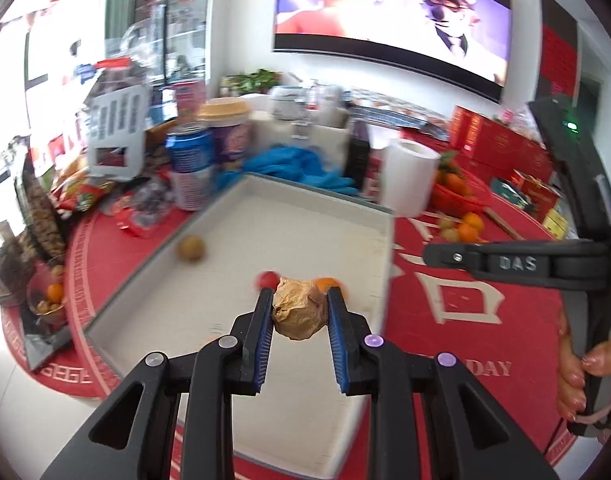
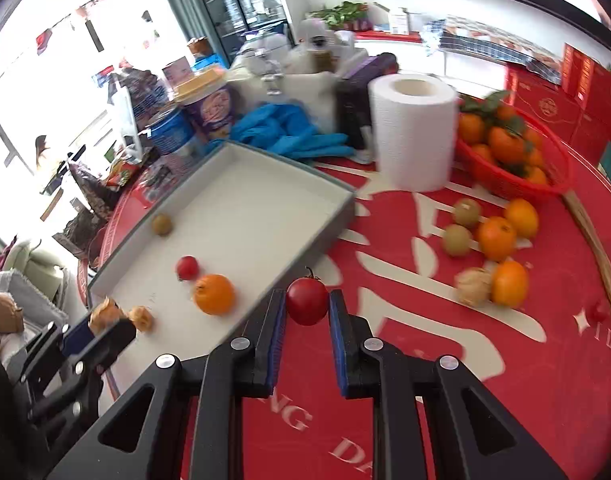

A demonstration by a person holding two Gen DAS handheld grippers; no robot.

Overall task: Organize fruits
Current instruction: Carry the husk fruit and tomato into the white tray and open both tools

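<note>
Both grippers loaded, fruit heading for the tray.

Your left gripper (image 1: 299,300) pinches a husked physalis (image 1: 299,312) over the near end of the white tray (image 2: 337,216); your right gripper (image 2: 307,304) pinches a cherry tomato (image 2: 307,301) just outside the tray's right wall. I judge this the carry-and-drop step: lower the physalis beside the orange (image 2: 214,294), then swing the tomato left over the rim and spread the fingers.

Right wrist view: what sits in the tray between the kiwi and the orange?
In the right wrist view, one small red tomato lies between the kiwi and the orange, close beside the orange; otherwise the tray floor there is bare.
</note>
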